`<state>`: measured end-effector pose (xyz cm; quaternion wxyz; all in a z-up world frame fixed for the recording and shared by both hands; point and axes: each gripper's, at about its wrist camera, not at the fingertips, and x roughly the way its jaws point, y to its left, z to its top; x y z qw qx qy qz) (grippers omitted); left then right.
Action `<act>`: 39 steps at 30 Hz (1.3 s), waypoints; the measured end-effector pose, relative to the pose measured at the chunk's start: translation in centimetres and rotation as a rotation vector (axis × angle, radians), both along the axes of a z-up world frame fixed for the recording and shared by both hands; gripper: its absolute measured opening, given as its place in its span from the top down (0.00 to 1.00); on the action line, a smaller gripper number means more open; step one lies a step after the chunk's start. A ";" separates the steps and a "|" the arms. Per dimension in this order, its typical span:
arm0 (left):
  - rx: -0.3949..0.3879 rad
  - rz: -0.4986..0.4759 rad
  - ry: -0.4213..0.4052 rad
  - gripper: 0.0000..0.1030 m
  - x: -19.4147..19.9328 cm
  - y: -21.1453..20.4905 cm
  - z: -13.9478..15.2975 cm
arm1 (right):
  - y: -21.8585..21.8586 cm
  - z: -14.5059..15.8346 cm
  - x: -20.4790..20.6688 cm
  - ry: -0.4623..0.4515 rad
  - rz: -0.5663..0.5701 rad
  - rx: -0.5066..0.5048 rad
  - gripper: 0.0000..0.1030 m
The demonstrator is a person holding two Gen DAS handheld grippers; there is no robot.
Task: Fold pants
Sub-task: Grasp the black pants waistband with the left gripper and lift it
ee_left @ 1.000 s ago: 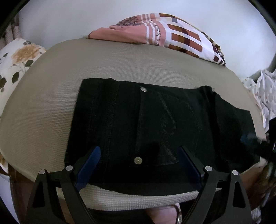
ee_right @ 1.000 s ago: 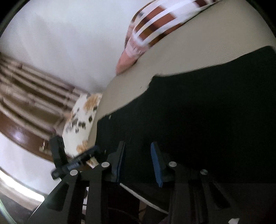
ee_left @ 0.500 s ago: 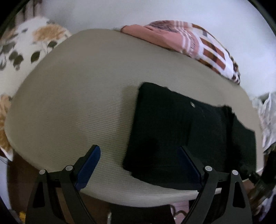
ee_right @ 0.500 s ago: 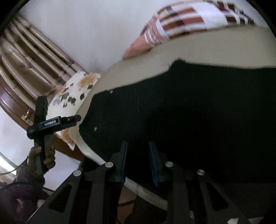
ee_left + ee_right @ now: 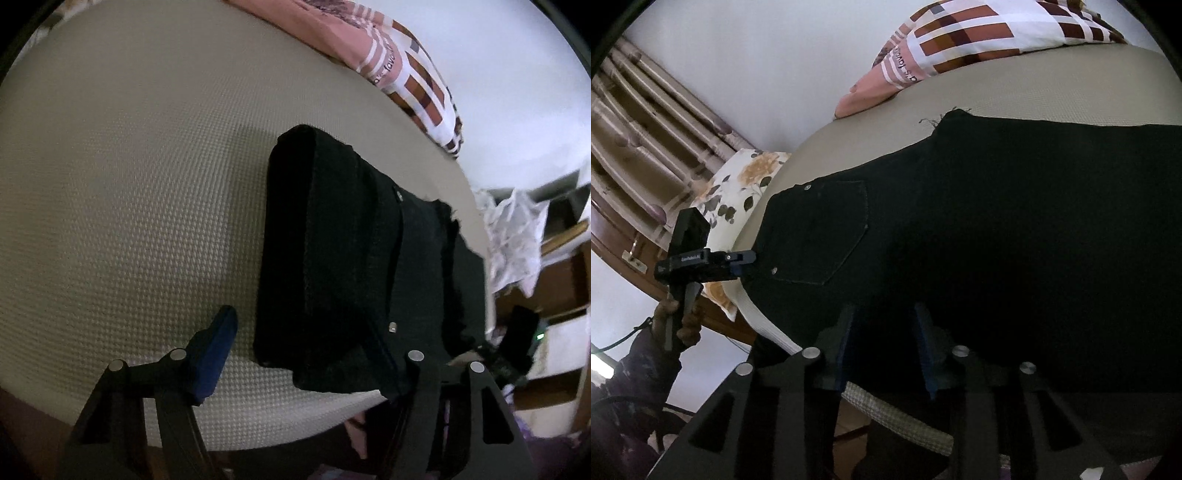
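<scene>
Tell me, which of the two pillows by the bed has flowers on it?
The white pillow beside the mattress edge: yellow flowers and dark leaves. The other pillow shows brown and pink checks.

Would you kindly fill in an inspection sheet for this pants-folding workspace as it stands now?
Surface: beige textured mattress.
Job's things: black pants folded into a thick stack, back pocket up.
Clutter: striped cloth at the far edge; floral pillow beside the mattress.
Grippers: left hand-held gripper closing around the stack's near corner, pads not pressing; right hand-held gripper opening, over the pants' near edge.
Cables: thin cable near the person's hand.
Surroundings: white wall, curtain, shelves.
</scene>
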<state>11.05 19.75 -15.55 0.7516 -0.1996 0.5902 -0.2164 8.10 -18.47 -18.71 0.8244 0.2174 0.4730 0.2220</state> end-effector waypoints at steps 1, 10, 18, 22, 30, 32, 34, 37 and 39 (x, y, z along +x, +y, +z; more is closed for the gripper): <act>-0.012 -0.007 0.000 0.35 -0.1 -0.1 0.1 | 0.0 0.0 0.1 0.000 -0.001 0.006 0.65; -0.140 -0.127 0.098 0.35 2.0 -0.2 -0.5 | 0.8 0.1 0.3 -0.008 0.010 0.022 0.45; -0.233 -0.259 0.082 0.35 3.7 -1.6 -1.0 | 1.4 0.3 0.2 -0.011 0.013 0.008 0.37; -0.220 -0.246 0.065 0.35 3.8 -1.9 -0.8 | 1.8 0.4 0.2 -0.013 0.021 -0.004 0.33; -0.100 -0.110 -0.042 0.64 2.1 -2.9 0.8 | 1.6 0.4 0.5 -0.011 0.019 0.013 0.29; -0.088 -0.062 -0.055 0.75 1.7 -2.6 1.1 | 1.5 0.3 0.5 -0.011 0.020 0.019 0.28; -0.081 -0.042 -0.065 0.77 1.5 -2.6 1.3 | 1.4 0.3 0.6 -0.011 0.020 0.028 0.28; -0.078 -0.020 -0.082 0.79 1.0 -2.9 2.0 | 1.2 0.2 0.6 -0.010 0.020 0.044 0.28; -0.109 0.002 -0.086 0.80 0.7 -3.0 2.8 | 1.1 0.1 0.6 -0.010 0.018 0.054 0.28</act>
